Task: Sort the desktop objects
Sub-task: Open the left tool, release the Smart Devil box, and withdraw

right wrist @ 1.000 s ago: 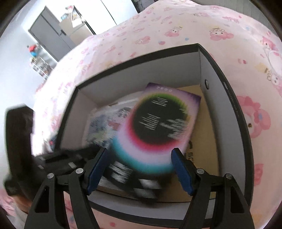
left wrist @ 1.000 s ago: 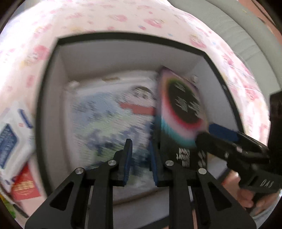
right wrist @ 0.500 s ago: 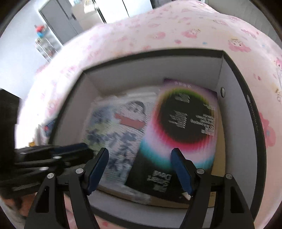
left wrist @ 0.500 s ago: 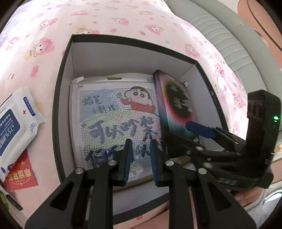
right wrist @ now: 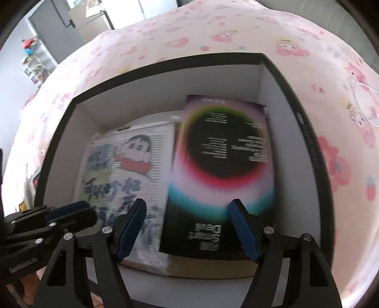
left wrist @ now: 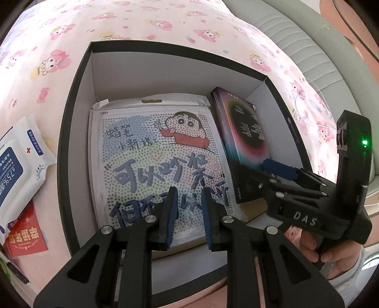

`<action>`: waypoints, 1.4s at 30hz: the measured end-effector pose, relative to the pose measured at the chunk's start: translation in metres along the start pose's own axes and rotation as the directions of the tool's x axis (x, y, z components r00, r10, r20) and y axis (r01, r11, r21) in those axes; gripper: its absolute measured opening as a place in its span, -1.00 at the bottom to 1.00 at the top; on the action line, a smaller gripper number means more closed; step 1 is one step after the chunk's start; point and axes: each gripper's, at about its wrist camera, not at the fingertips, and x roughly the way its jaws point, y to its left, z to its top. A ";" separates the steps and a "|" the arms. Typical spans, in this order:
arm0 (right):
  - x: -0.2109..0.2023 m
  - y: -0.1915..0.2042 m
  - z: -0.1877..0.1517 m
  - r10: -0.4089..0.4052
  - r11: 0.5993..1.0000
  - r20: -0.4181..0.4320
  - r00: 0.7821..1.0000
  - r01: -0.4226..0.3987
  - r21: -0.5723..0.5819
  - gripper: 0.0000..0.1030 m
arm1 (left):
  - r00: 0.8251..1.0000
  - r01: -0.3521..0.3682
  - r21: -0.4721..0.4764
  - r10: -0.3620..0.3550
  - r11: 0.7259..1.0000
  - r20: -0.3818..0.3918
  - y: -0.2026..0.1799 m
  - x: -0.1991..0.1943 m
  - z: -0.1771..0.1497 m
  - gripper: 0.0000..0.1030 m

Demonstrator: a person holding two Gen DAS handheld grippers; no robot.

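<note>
Storage box, open-topped, on pink cartoon-print bedsheet. Contents: cartoon bead-art pack at 9 o'clock; dark smart-device box at 3 o'clock, between the right tool's parted pads, apparently unpressed. Left tool: narrow gap, empty. Step: placing. Next: withdraw; fetch wet wipes.

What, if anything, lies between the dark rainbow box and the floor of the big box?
Only a flat brown cardboard piece shows under the dark rainbow box. The cartoon sheet lies alongside it in the big box, to its left.
</note>
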 end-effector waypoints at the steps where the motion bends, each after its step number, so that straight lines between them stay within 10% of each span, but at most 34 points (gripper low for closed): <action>1: 0.001 0.002 -0.001 -0.012 1.000 -0.001 1.000 0.012 -0.016 0.37 | 1.000 0.000 0.002 0.000 1.000 -0.001 0.000 0.001 -0.001 -0.60; 11: -0.003 -0.008 -0.004 -0.102 0.995 0.004 0.995 0.102 0.006 0.30 | 1.000 -0.003 0.011 0.003 1.000 -0.019 -0.004 0.006 -0.004 -0.57; 26: -0.018 -0.026 -0.002 0.046 0.992 0.012 0.999 -0.047 0.114 0.30 | 1.000 0.015 0.006 -0.015 1.000 -0.022 -0.005 0.006 -0.004 -0.56; 42: -0.017 -0.023 -0.001 -0.040 0.997 0.040 0.998 0.037 0.065 0.29 | 0.998 0.065 -0.011 -0.065 0.998 0.027 -0.003 0.004 0.001 -0.48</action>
